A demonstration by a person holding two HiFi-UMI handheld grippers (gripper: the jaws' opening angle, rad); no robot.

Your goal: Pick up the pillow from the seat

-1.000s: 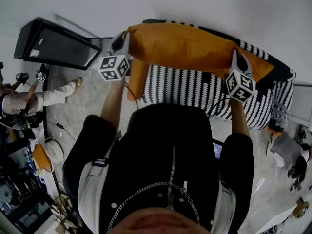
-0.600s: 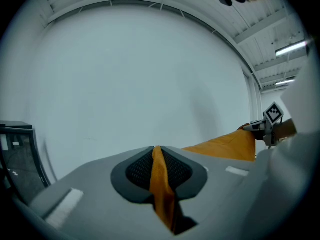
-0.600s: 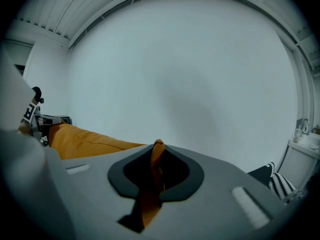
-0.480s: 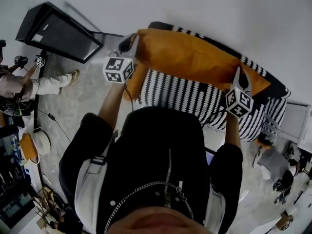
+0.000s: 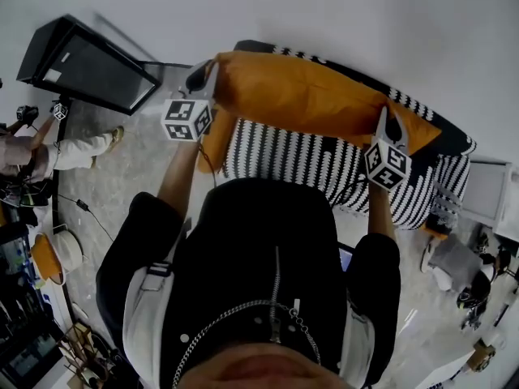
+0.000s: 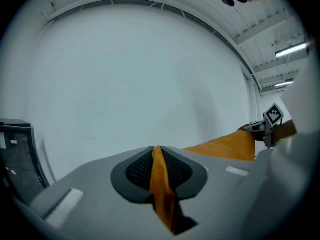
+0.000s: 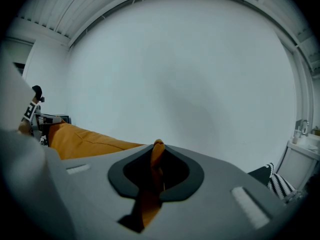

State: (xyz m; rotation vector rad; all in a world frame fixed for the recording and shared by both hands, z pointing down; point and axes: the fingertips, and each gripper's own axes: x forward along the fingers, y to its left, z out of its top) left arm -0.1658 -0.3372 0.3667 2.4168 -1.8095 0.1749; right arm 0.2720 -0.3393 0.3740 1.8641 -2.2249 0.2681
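An orange pillow (image 5: 308,96) hangs stretched between my two grippers, lifted above the black-and-white striped seat (image 5: 300,156). My left gripper (image 5: 207,75) is shut on the pillow's left corner; in the left gripper view a fold of orange fabric (image 6: 161,184) is pinched between the jaws. My right gripper (image 5: 388,124) is shut on the pillow's right end, where orange fabric (image 7: 152,176) sits squeezed between its jaws. The pillow's body (image 7: 85,140) runs off to the left in the right gripper view, and shows at the right (image 6: 225,146) in the left gripper view.
A black cabinet (image 5: 85,63) stands left of the seat by the white wall (image 5: 324,6). Another person (image 5: 49,156) sits at the far left among gear. A white unit (image 5: 486,193) and shoes lie at the seat's right end.
The pillow and both grippers stay at much the same height over the seat; the view has shifted slightly, and both grips hold unchanged.
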